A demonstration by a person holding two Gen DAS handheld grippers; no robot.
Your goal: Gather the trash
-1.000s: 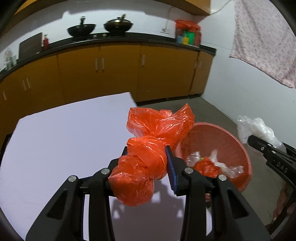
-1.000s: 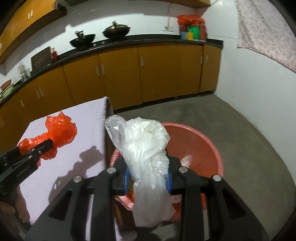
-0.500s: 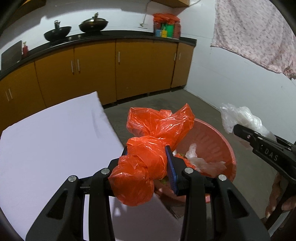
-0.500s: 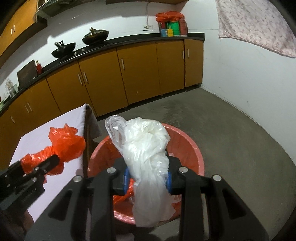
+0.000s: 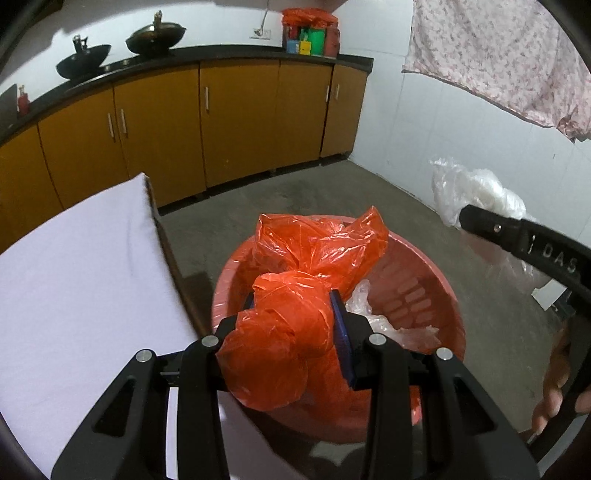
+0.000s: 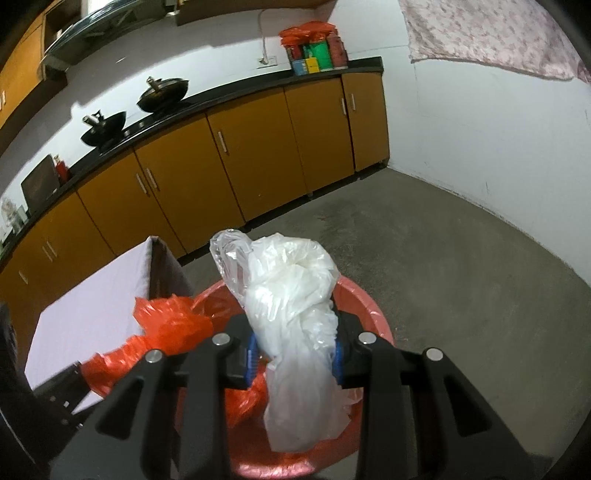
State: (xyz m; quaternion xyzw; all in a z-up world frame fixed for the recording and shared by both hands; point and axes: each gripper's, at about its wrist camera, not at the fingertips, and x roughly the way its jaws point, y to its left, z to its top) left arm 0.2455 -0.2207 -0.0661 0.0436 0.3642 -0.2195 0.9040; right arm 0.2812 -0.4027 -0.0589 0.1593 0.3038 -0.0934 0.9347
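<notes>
On the far left, a table (image 5: 74, 280) under a pale cloth reaches to the edge of the red basket (image 5: 439, 295), which stands on the grey floor (image 5: 314, 195) just beside it. Above the basket's near side the left gripper (image 5: 295, 317) is clamped on a crumpled orange bag (image 5: 288, 325); its blue pads (image 5: 341, 332) press the bag's middle, and the loose upper end (image 5: 321, 243) sticks up over the basket's opening. Inside the basket lie clear plastic scraps (image 5: 384, 317). To the right, the right gripper (image 6: 293, 350) grips a bunched white bag (image 6: 295, 314) between its pads, the bag's tail hanging below the fingers and over the basket (image 6: 369, 306). In the left wrist view this white bag (image 5: 480, 195) shows at the right edge, off to the side of the basket's rim, with part of a hand (image 5: 557, 391) below it. Behind everything run yellow cabinets (image 5: 236, 118) under a black counter with two woks (image 5: 155, 35).
</notes>
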